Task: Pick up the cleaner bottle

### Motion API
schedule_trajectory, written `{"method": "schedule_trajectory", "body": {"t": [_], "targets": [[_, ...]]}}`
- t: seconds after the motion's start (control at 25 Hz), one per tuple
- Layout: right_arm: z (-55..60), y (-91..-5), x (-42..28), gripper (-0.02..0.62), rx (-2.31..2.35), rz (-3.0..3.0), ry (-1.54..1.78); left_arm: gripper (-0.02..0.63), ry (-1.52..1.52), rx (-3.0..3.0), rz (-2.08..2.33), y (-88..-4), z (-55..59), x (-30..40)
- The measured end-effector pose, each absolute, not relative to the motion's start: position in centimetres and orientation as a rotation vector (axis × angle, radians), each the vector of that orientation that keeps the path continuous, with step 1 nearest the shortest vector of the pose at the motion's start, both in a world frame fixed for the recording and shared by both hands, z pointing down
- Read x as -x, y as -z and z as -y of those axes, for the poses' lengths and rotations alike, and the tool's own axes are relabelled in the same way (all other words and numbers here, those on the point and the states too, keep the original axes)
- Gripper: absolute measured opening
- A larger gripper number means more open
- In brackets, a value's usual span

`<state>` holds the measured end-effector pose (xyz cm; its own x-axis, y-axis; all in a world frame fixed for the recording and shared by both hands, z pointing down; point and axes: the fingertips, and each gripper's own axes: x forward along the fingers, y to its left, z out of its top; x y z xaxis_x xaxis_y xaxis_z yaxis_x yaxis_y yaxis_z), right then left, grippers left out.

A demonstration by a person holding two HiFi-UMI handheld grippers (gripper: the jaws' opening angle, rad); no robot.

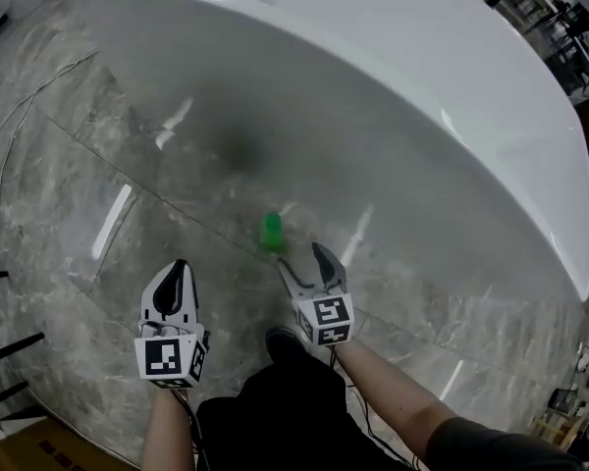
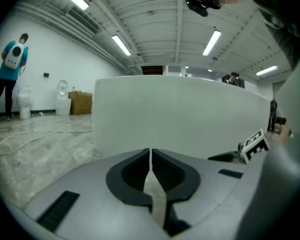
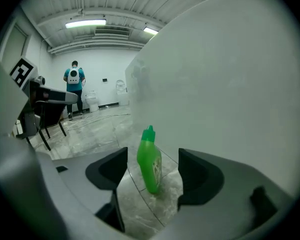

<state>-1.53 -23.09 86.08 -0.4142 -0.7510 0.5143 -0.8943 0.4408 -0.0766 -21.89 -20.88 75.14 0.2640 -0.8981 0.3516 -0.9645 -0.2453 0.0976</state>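
Seemingly untouched, cleaner bottle (image 3: 150, 160) upright between right gripper's (image 1: 303, 261) wide-apart jaws; left gripper's (image 2: 150, 158) together.

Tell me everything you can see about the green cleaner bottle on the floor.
The cleaner bottle looks like bright green plastic, with a flattened body, a label on one face too small to read, and a pointed green cap. It stands upright on the grey marble-look floor, near the white tub wall. It shows framed between the open jaws of the right gripper, just ahead of them, and they do not touch it.
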Motion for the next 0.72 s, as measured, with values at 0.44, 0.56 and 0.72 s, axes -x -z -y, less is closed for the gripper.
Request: {"method": "schedule_trajectory", "body": {"t": [0.44, 0.56, 0.72], "targets": [[23.8, -93.5, 4.4, 0.294, -1.368, 2.337, -0.417, 0.025, -0.316, -2.326, 1.712, -81.4, 22.6, 21.7], [24.9, -95.4, 5.2, 0.295, -1.38, 2.315, -0.416, 0.025, -0.311, -2.335, 1.709, -82.5, 23.2, 21.5], [26.2, -96.9, 6.1, 0.295, -1.397, 2.299, -0.442, 0.025, -0.286, -2.314, 1.694, -83.8, 23.7, 21.5]]}}
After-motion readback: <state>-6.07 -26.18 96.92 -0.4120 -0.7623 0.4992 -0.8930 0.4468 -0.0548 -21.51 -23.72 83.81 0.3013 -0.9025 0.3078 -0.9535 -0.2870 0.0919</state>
